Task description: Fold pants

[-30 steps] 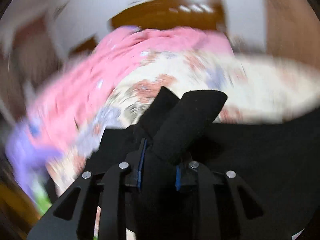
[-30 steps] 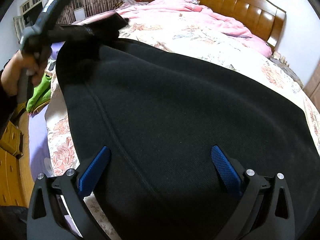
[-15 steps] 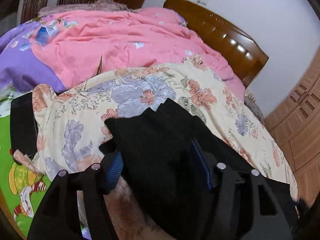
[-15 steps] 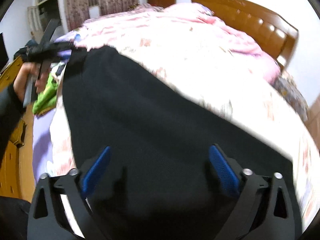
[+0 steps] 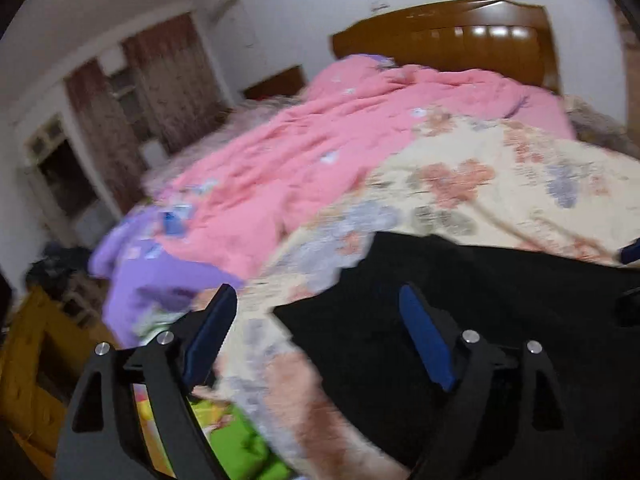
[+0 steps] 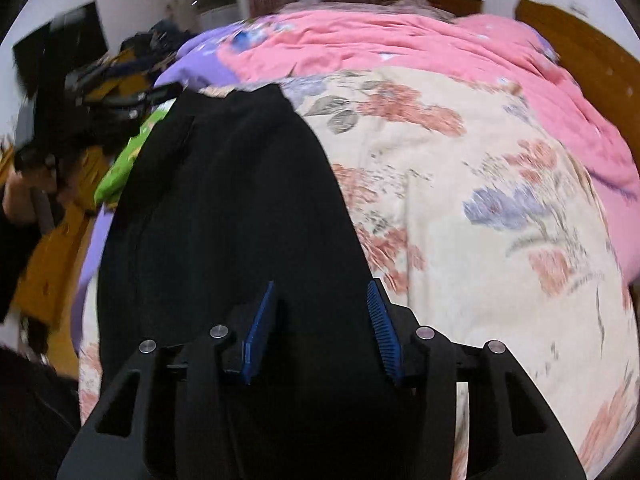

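The black pants (image 6: 236,208) lie flat in a long strip on the floral bedspread (image 6: 480,216). In the left wrist view the pants (image 5: 480,304) fill the lower right. My left gripper (image 5: 316,328) is open and empty, just above the pants' near corner; it also shows blurred at the far left of the right wrist view (image 6: 116,96). My right gripper (image 6: 320,320) is open, its blue pads (image 6: 260,328) apart over the near end of the pants.
A pink quilt (image 5: 320,152) and a purple sheet (image 5: 160,268) cover the far side of the bed. A wooden headboard (image 5: 448,36) stands behind. A green cloth (image 6: 124,164) and a yellow-brown cabinet (image 5: 28,364) lie off the bed's left edge.
My left gripper opened and let go of the pants, which now lie on the bed. My right gripper stayed open, its pads closer together, and the view swung across the bed.
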`<state>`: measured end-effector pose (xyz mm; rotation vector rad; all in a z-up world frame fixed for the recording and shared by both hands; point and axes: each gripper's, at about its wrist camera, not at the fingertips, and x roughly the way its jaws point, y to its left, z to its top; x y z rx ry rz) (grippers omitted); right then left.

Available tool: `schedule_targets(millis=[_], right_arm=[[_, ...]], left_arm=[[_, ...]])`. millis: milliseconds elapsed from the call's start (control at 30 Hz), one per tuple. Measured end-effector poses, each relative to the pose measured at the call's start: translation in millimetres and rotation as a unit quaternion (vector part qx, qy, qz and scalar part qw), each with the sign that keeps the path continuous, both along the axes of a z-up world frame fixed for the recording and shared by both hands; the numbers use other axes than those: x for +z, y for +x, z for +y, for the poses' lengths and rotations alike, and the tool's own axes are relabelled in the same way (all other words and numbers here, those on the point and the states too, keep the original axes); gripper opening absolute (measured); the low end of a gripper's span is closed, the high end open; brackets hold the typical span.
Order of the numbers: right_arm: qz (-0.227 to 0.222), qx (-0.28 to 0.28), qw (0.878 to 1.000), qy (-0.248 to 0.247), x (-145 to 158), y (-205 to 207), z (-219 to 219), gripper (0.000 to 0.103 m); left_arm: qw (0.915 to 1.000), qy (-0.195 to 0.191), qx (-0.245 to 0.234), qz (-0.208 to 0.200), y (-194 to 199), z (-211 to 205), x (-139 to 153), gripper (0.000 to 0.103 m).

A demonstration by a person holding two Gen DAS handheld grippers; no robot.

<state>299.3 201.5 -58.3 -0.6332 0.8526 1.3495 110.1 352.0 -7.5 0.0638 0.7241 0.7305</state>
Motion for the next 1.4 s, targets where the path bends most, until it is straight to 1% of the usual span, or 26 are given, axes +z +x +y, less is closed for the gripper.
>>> schedule_targets(millis=[33,67,167,233,300,367,433,467,500,533,600,733,800,900,933,1000,1067,1133,1167,1200,1233,1267,1300,1333,1367,1400], right_arm=[[0.007,0.006,1.0,-0.003,-3.4,0.5,1.4,0.033],[0.008,0.011,1.0,-0.008,-4.7,1.1,2.7,0.031],[0.01,0.017,1.0,-0.005,-8.0,1.3,-0.3,0.03],[0.017,0.012,1.0,-0.002,-6.9,4.8,-1.8,0.03],[0.031,0.009,0.999,-0.002,-8.1,10.0,-1.4,0.03],[0.031,0.013,0.999,-0.004,-9.0,9.9,-0.9,0.03],[0.036,0.012,0.999,-0.003,-9.3,11.1,-0.4,0.031],[0.034,0.012,0.999,-0.001,-9.9,10.6,-0.5,0.031],[0.027,0.013,1.0,0.0,-9.7,8.4,-1.2,0.026],[0.026,0.019,0.999,0.003,-8.2,4.3,-1.9,0.011],[0.011,0.015,1.0,0.012,-2.5,0.1,-4.7,0.007],[-0.018,-0.001,0.997,0.068,37.2,-3.6,-20.0,0.006],[-0.022,-0.008,0.998,0.057,35.5,1.9,-17.2,0.006],[-0.05,-0.017,0.999,-0.003,4.3,7.8,-2.4,0.006],[-0.06,-0.022,0.998,-0.01,-2.7,8.7,-0.9,0.006],[-0.039,-0.041,0.998,0.005,-1.0,13.4,-2.6,0.006],[-0.033,-0.034,0.999,0.004,2.2,11.0,-4.8,0.007],[-0.02,-0.038,0.999,-0.005,6.8,11.7,-7.5,0.015],[-0.015,-0.048,0.999,-0.006,9.1,11.8,-9.1,0.018],[-0.011,-0.06,0.998,0.0,15.9,11.3,-14.3,0.018],[-0.005,-0.069,0.997,0.021,28.2,6.5,-25.6,0.02],[-0.005,-0.069,0.997,0.035,36.4,-0.5,-32.2,0.024],[-0.006,-0.066,0.997,0.046,42.9,-10.4,-39.6,0.041],[-0.01,-0.066,0.996,0.056,48.2,-22.1,-45.3,0.074],[-0.012,-0.059,0.995,0.073,53.0,-40.5,-52.5,0.086],[-0.011,-0.042,0.995,0.089,55.5,-58.5,-57.6,0.085]], left_arm=[[0.9998,-0.015,-0.014,-0.006,1.3,-0.3,1.1,0.083],[0.9993,-0.027,-0.023,-0.011,3.0,-0.6,1.5,0.083],[0.9976,-0.04,-0.056,-0.011,14.3,-6.6,-1.3,0.083],[0.9947,-0.049,-0.09,-0.005,25.7,-11.8,-3.7,0.083],[0.9938,-0.041,-0.103,-0.001,35.9,-17.3,-2.5,0.083],[0.9934,-0.038,-0.108,-0.001,43.4,-19.2,-1.5,0.083],[0.9932,-0.045,-0.107,-0.001,50.0,-16.7,-2.7,0.083],[0.9925,-0.057,-0.109,0.0,52.6,-15.0,-5.7,0.083],[0.9917,-0.066,-0.111,0.001,54.2,-12.8,-8.7,0.083],[0.9912,-0.076,-0.109,0.004,55.9,-10.3,-13.7,0.083],[0.991,-0.081,-0.106,0.009,55.8,-8.0,-19.3,0.083],[0.9918,-0.072,-0.106,-0.001,49.0,-6.6,-15.2,0.083],[0.9919,-0.071,-0.105,0.0,50.3,-5.0,-13.3,0.083],[0.9928,-0.072,-0.093,0.025,59.7,0.4,-22.9,0.083],[0.9926,-0.073,-0.091,0.032,62.6,2.6,-28.2,0.083],[0.9927,-0.075,-0.083,0.045,64.1,4.6,-36.7,0.083],[0.993,-0.068,-0.085,0.046,59.2,2.3,-38.5,0.083],[0.9937,-0.053,-0.068,0.072,57.5,5.8,-46.1,0.084],[0.993,-0.051,-0.056,0.091,56.9,11.7,-52.6,0.085],[0.993,-0.063,-0.052,0.085,51.6,17.2,-52.4,0.085],[0.9946,-0.063,-0.044,0.07,44.6,19.2,-47.1,0.084],[0.9969,-0.052,-0.035,0.046,33.8,17.8,-37.5,0.084],[0.9984,-0.036,-0.04,0.018,19.8,12.9,-24.1,0.084],[0.9984,-0.03,-0.048,0.007,10.2,8.9,-16.2,0.085],[0.998,-0.03,-0.056,0.004,3.0,5.3,-11.8,0.086],[0.9971,-0.036,-0.067,0.006,-3.9,1.7,-10.5,0.087]])
